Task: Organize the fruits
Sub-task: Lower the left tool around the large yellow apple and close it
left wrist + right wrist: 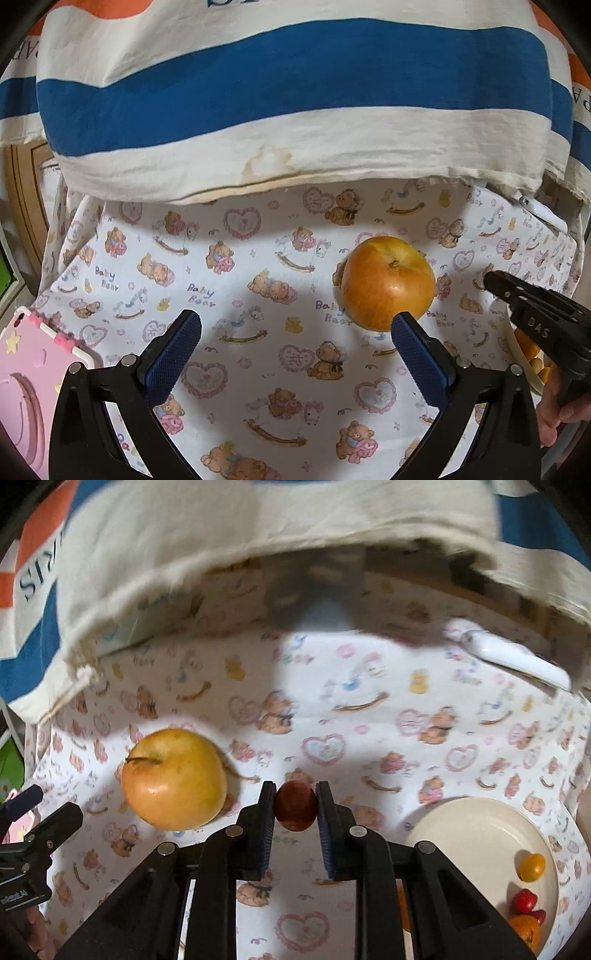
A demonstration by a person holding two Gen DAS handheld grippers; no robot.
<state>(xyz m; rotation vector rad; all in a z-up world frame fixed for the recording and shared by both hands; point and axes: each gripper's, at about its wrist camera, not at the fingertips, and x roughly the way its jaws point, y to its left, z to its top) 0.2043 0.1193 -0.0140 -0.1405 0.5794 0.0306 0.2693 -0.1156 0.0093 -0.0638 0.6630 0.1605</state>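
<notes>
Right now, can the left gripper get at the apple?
Probably yes. The left gripper is open, the apple lies just ahead of its right finger, and only bare cloth lies between.

Round yellow-orange apple [386,282], blushed red low. Small dark-red round fruit [296,805]. White cotton sheet [258,280]: teddy bears, pink hearts, rocking horses. Cream cloth bag [288,92], blue band. Cream round plate [469,834].

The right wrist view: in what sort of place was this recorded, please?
Probably a home, perhaps a bed or a child's area: a teddy-bear print sheet covers the surface, a striped cloth pillow lies at the back, and a plate of small fruits sits on the sheet.
</notes>
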